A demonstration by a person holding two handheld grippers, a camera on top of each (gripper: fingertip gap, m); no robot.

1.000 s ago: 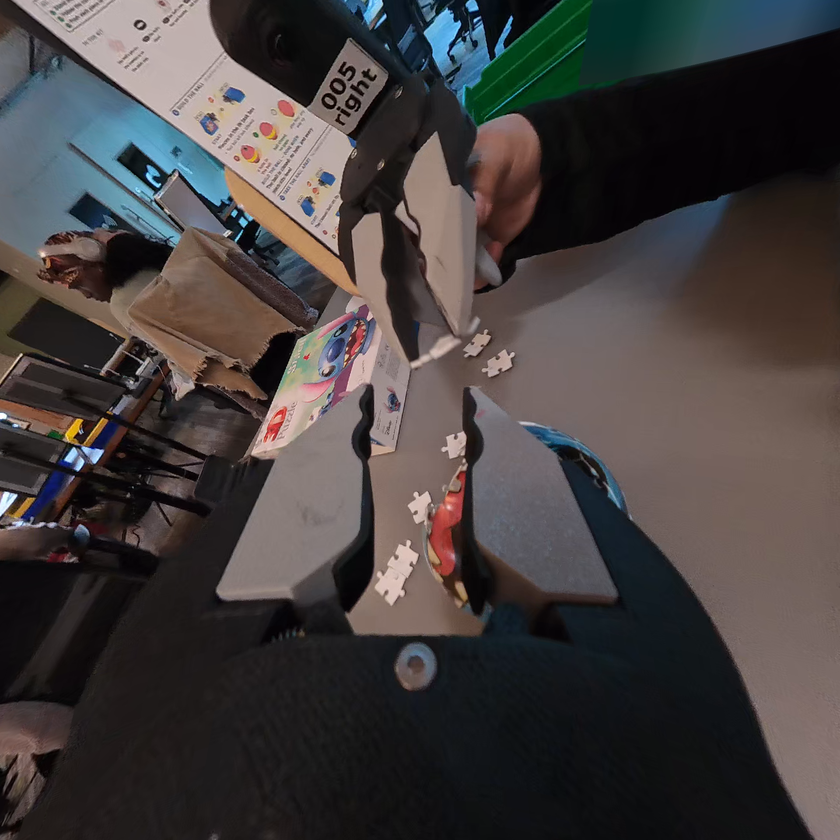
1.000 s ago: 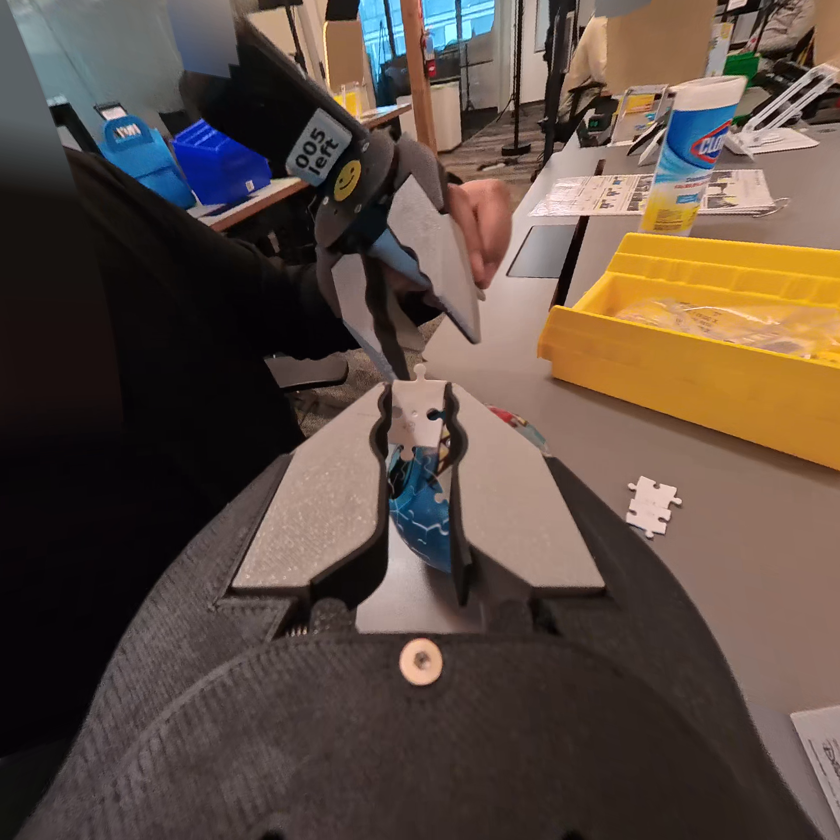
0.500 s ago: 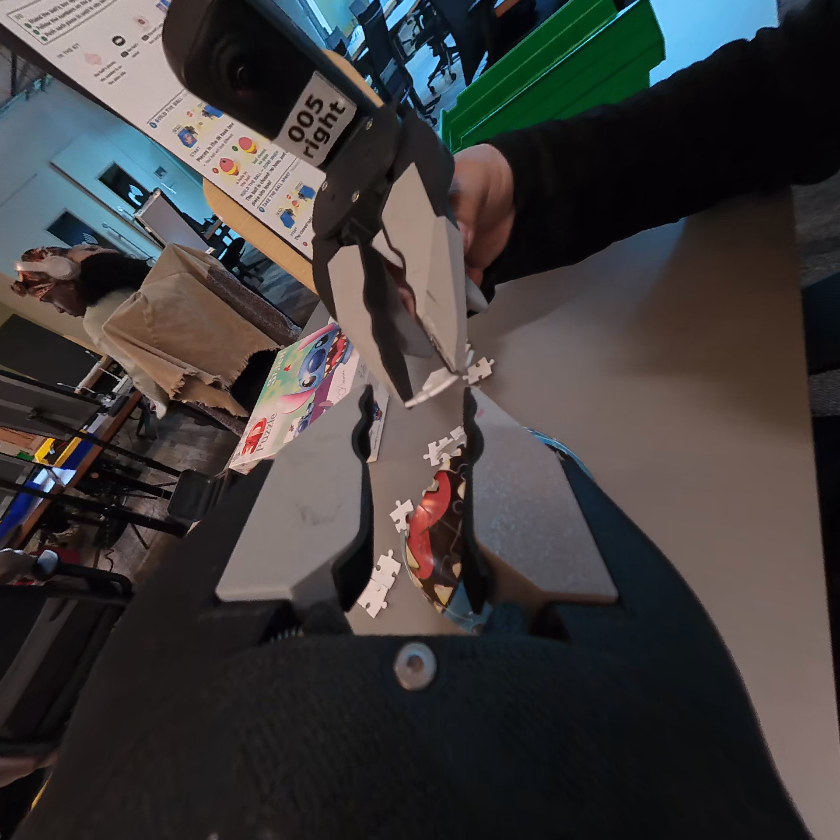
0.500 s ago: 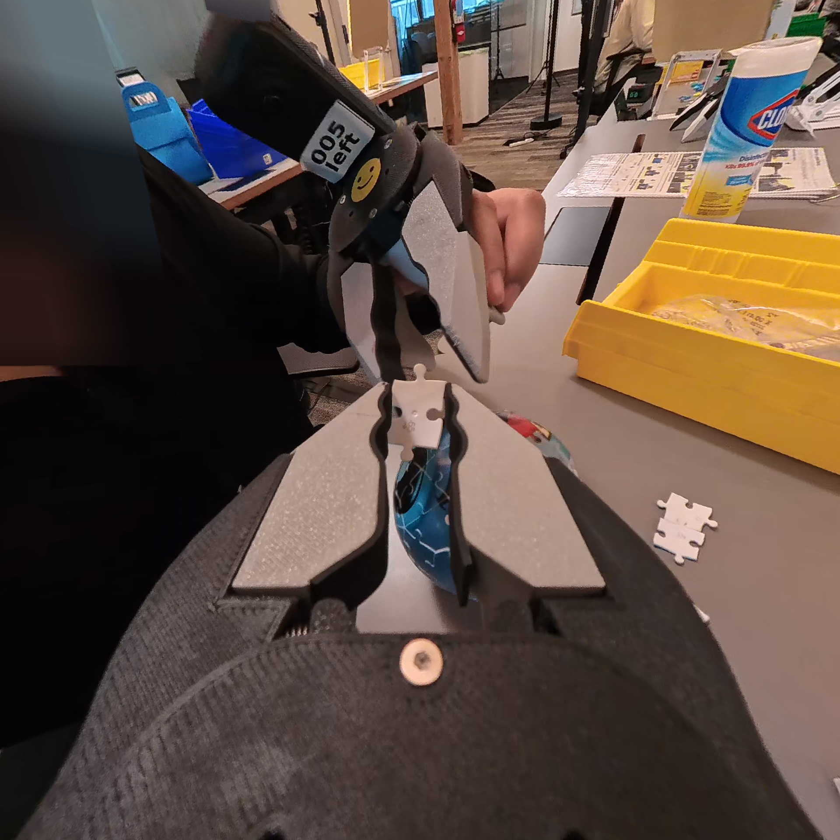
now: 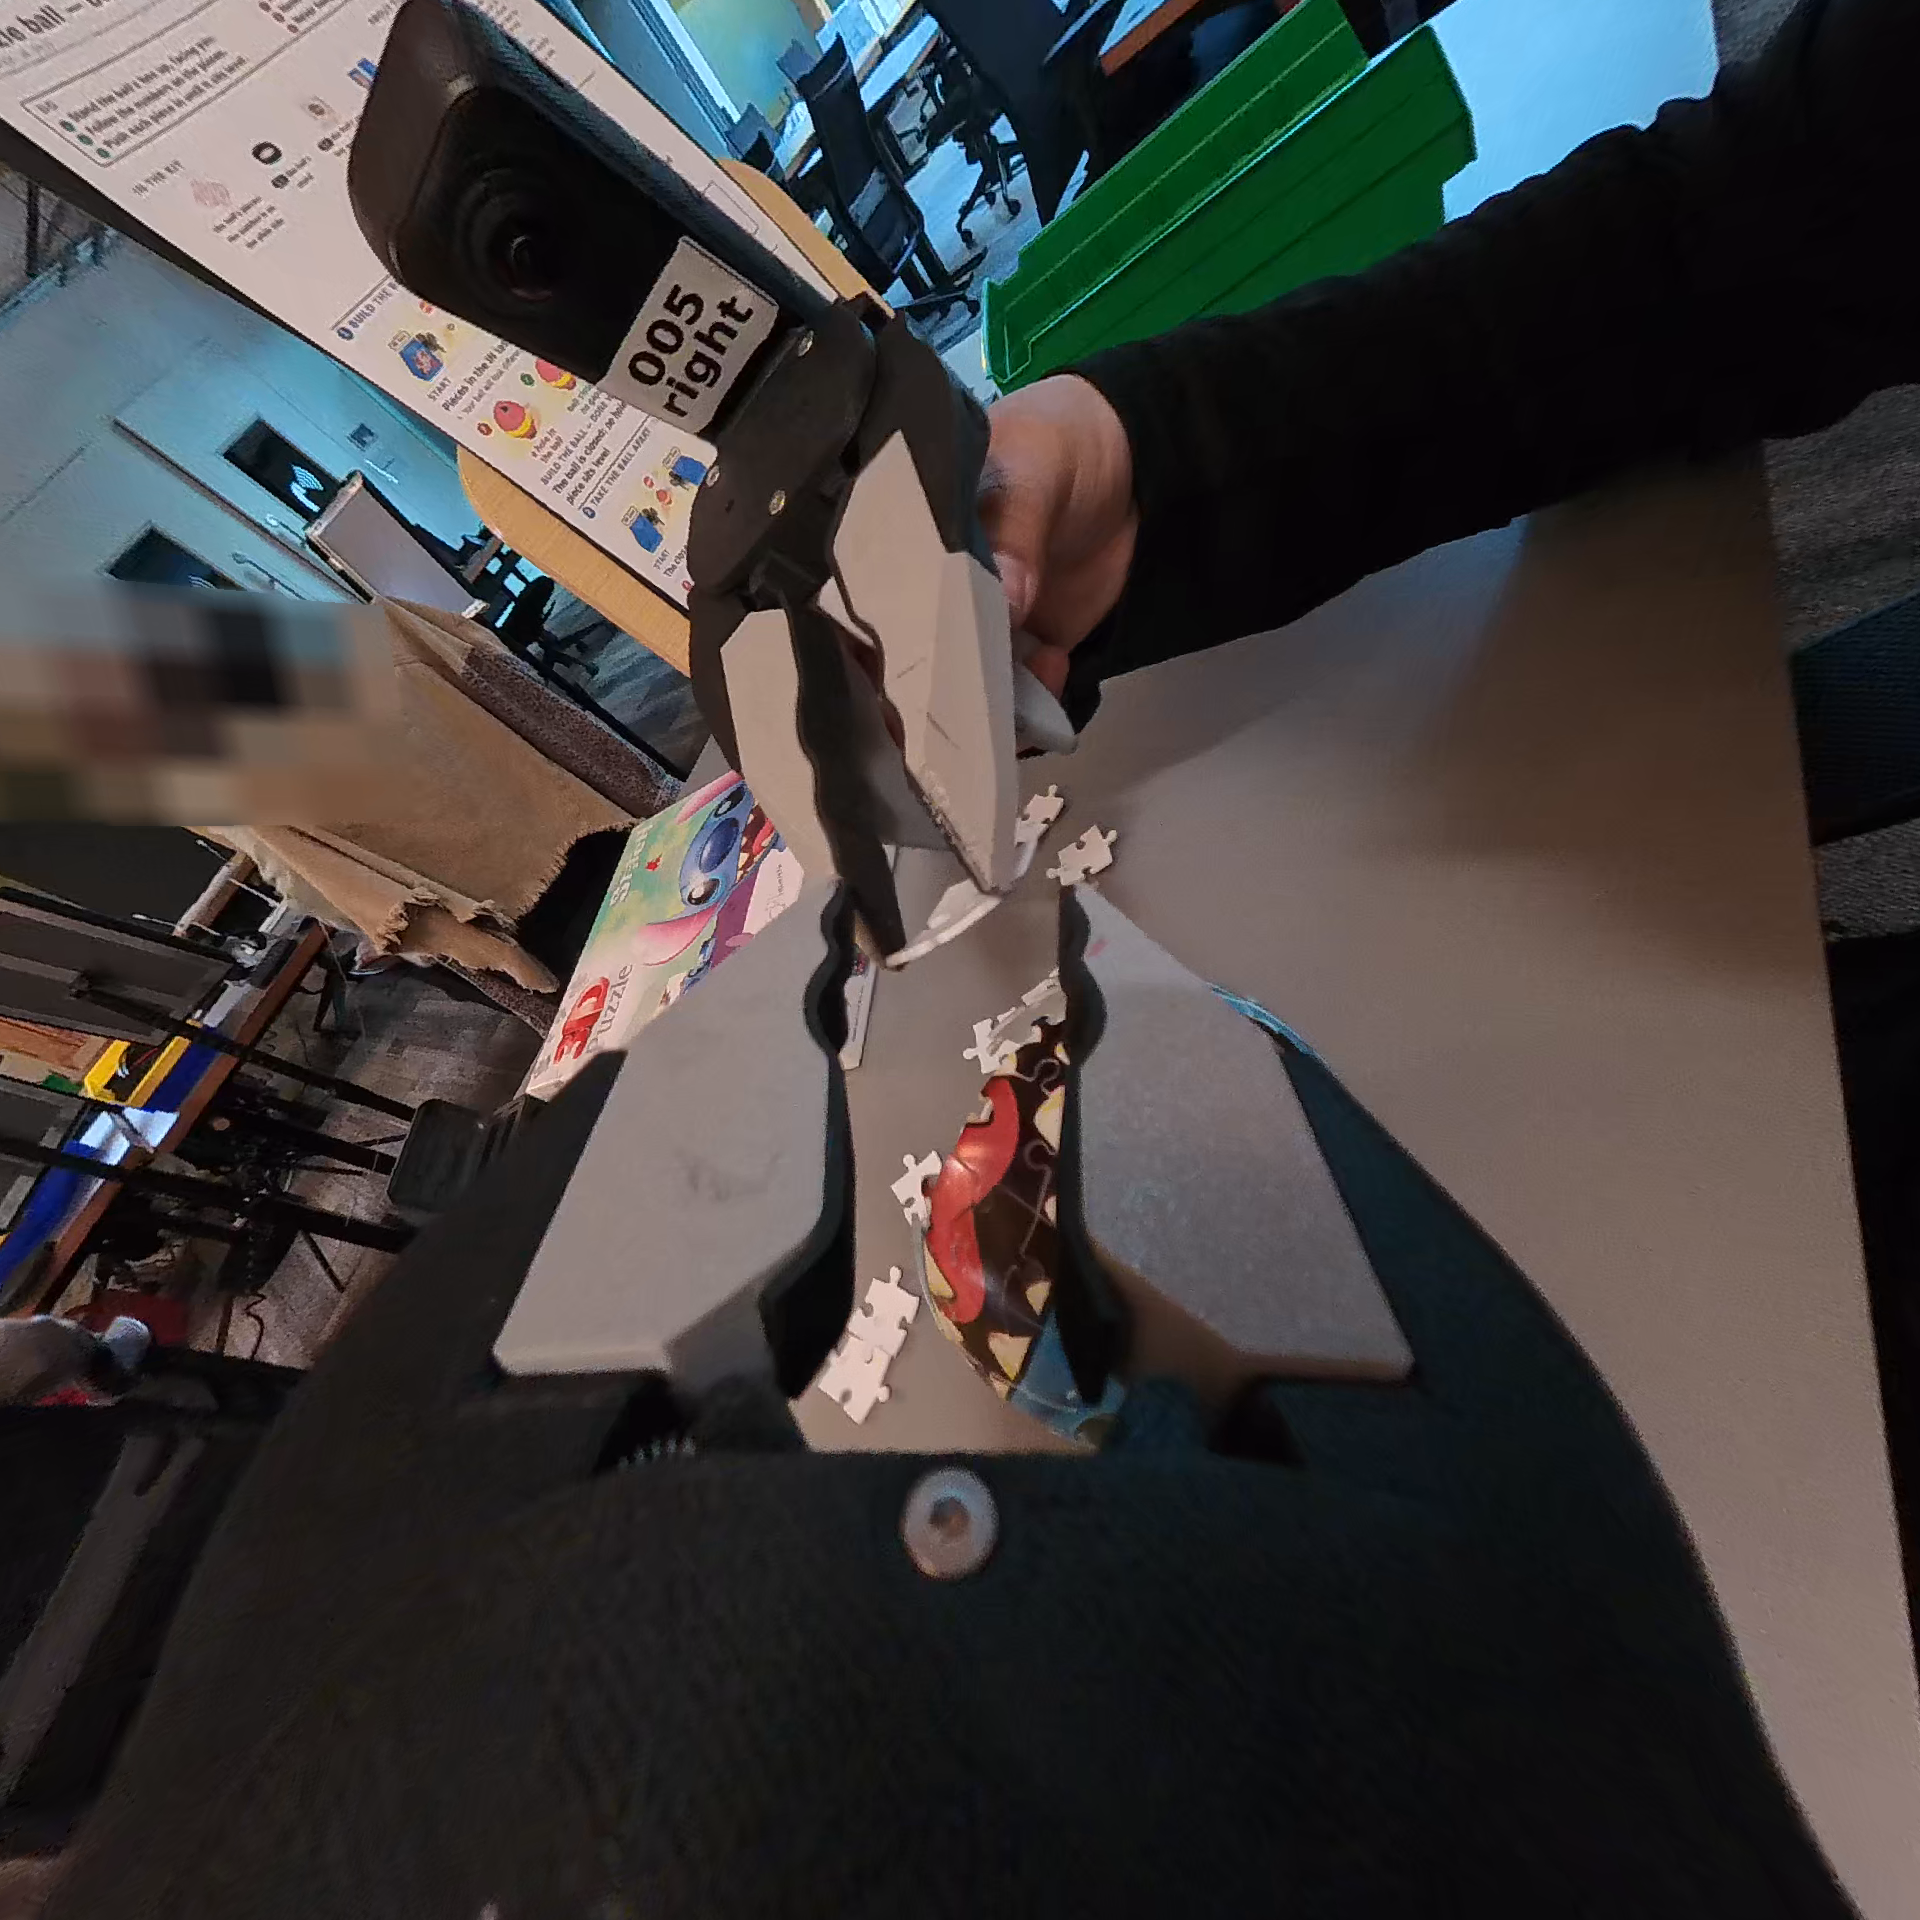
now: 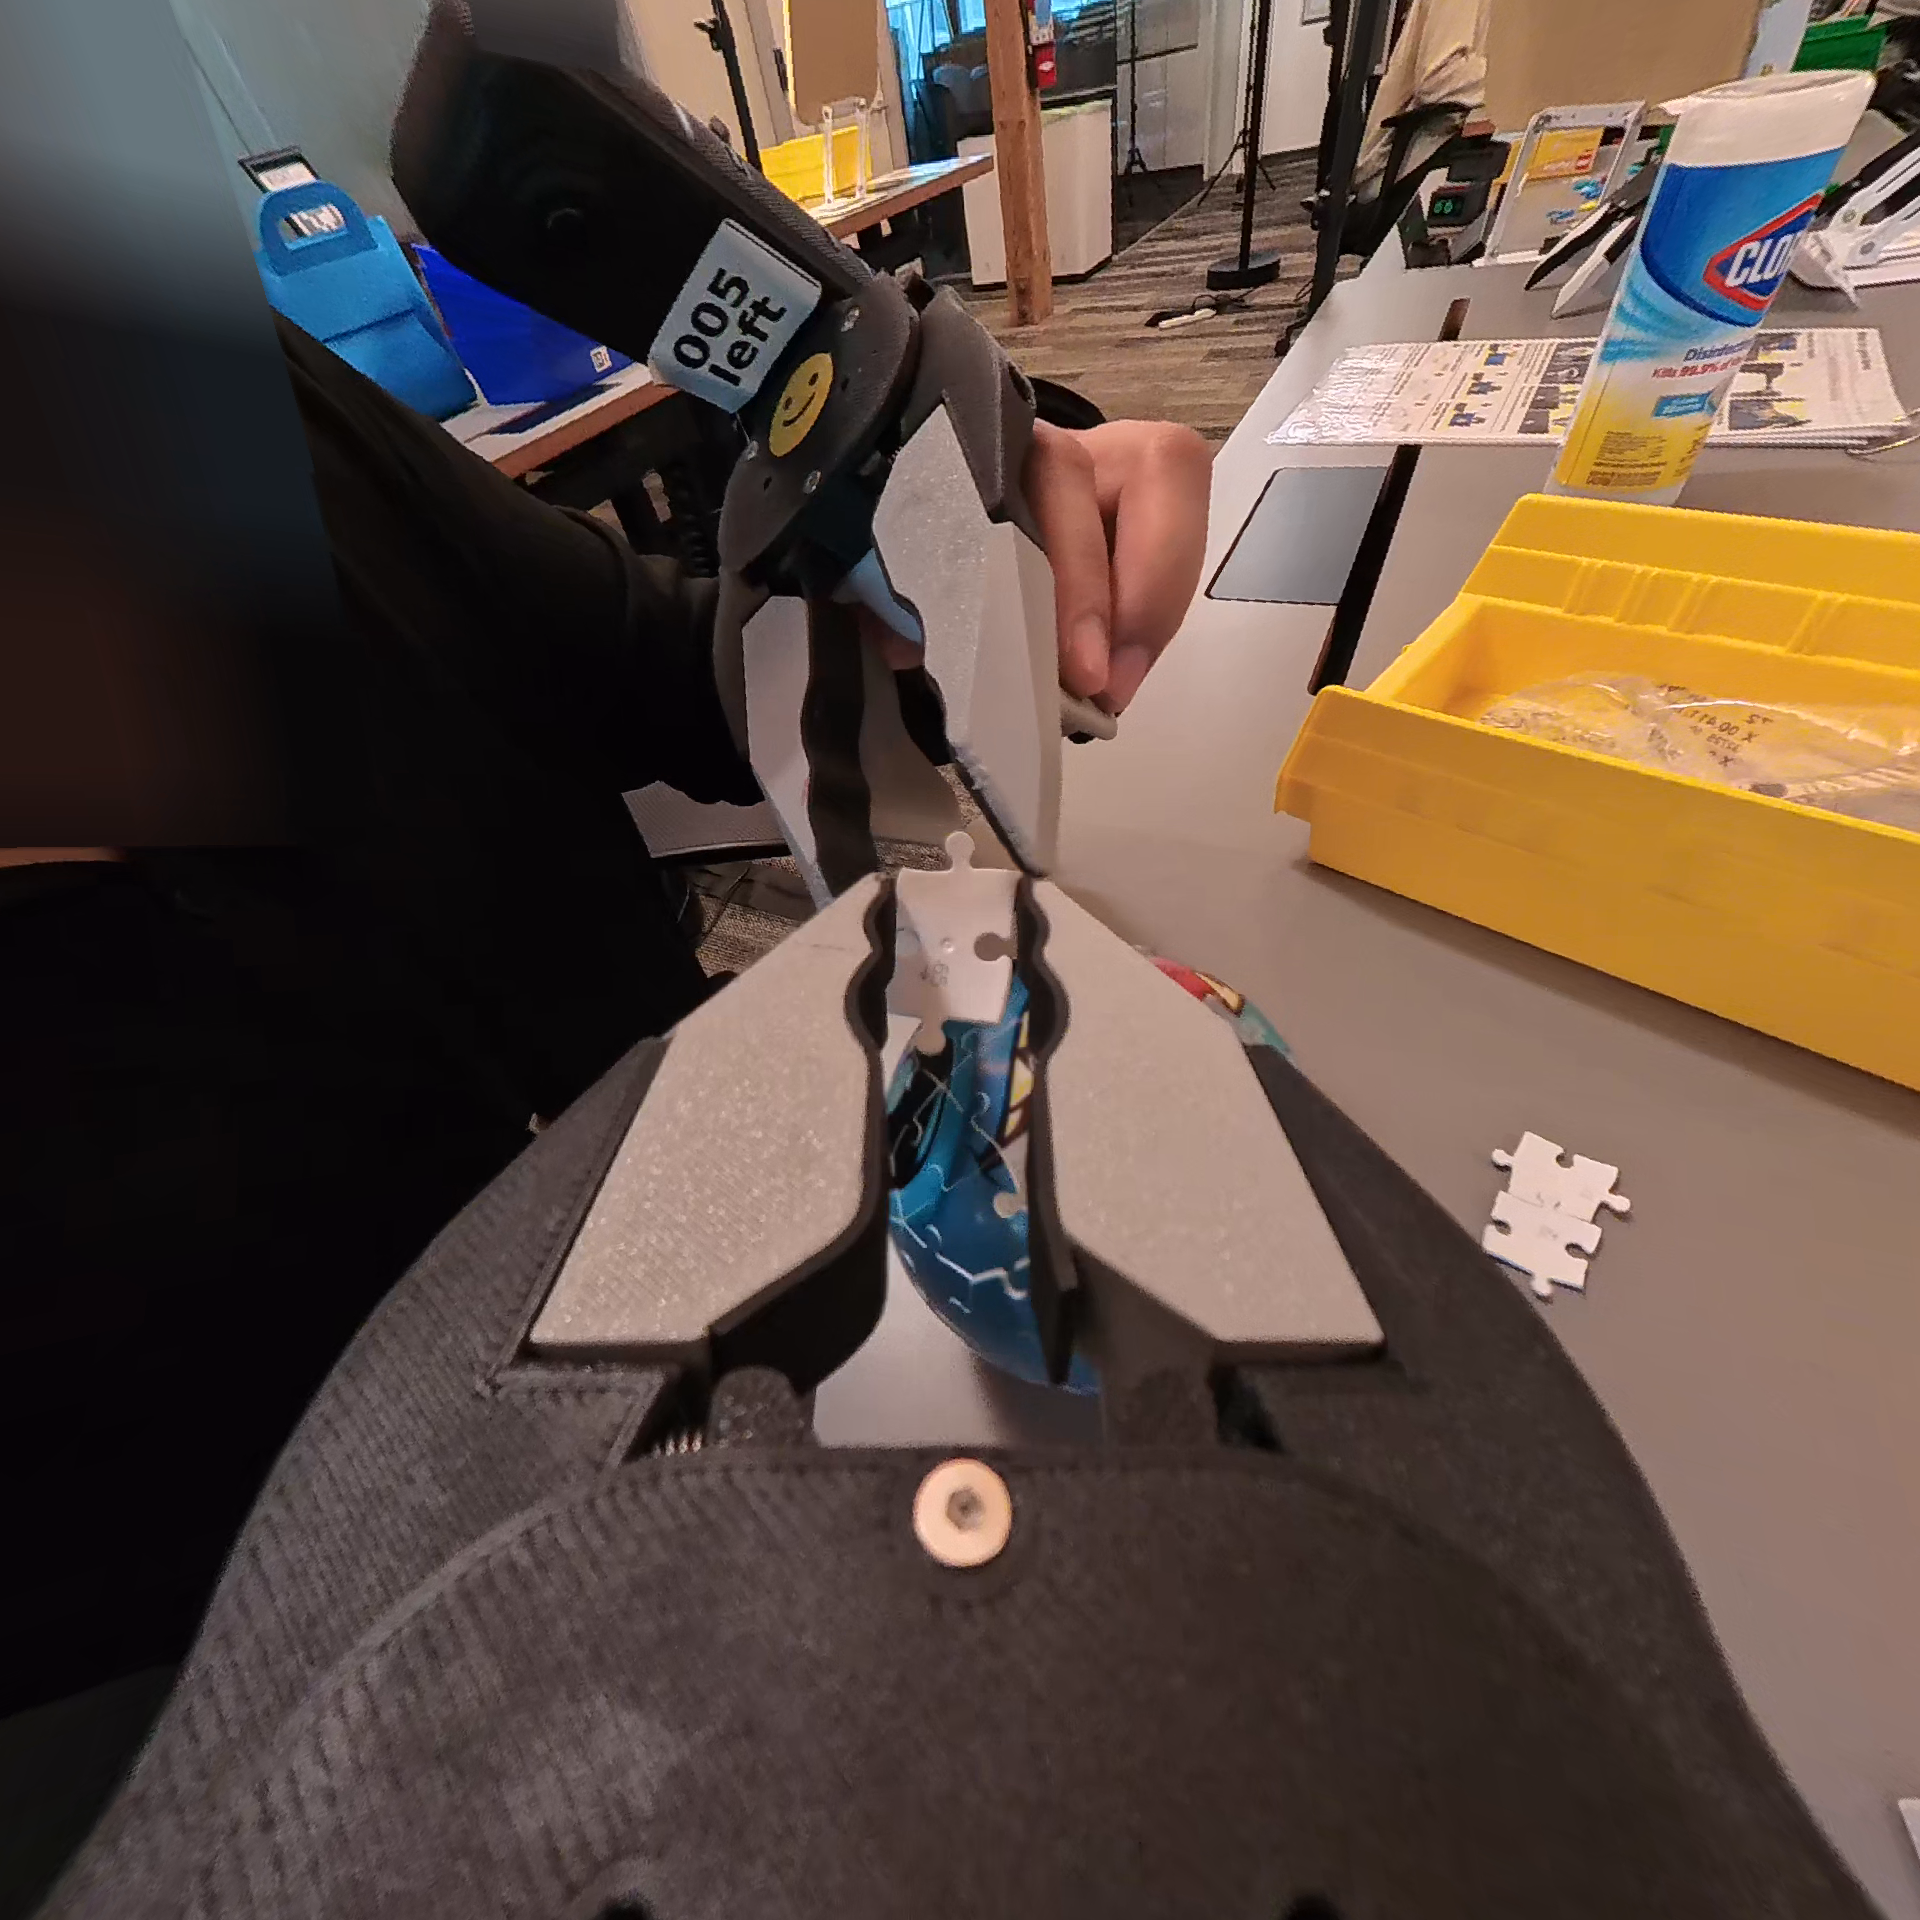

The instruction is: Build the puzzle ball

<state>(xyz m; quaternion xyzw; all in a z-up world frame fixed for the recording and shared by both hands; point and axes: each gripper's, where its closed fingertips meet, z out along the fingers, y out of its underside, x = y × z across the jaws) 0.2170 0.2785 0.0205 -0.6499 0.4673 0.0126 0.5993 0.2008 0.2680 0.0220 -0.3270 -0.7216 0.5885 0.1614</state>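
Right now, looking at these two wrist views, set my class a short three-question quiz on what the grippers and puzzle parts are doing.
1. True or false: the right gripper pinches a white jigsaw-shaped puzzle piece.
2. Multiple choice: the partly built, curved blue-and-red puzzle ball lies A) in the yellow plastic bin; B) on the grey table, below both grippers; C) on the colourful puzzle box.
3. Fill in: the left gripper is ____ and holds nothing.

Key: 1 true; 2 B; 3 open.
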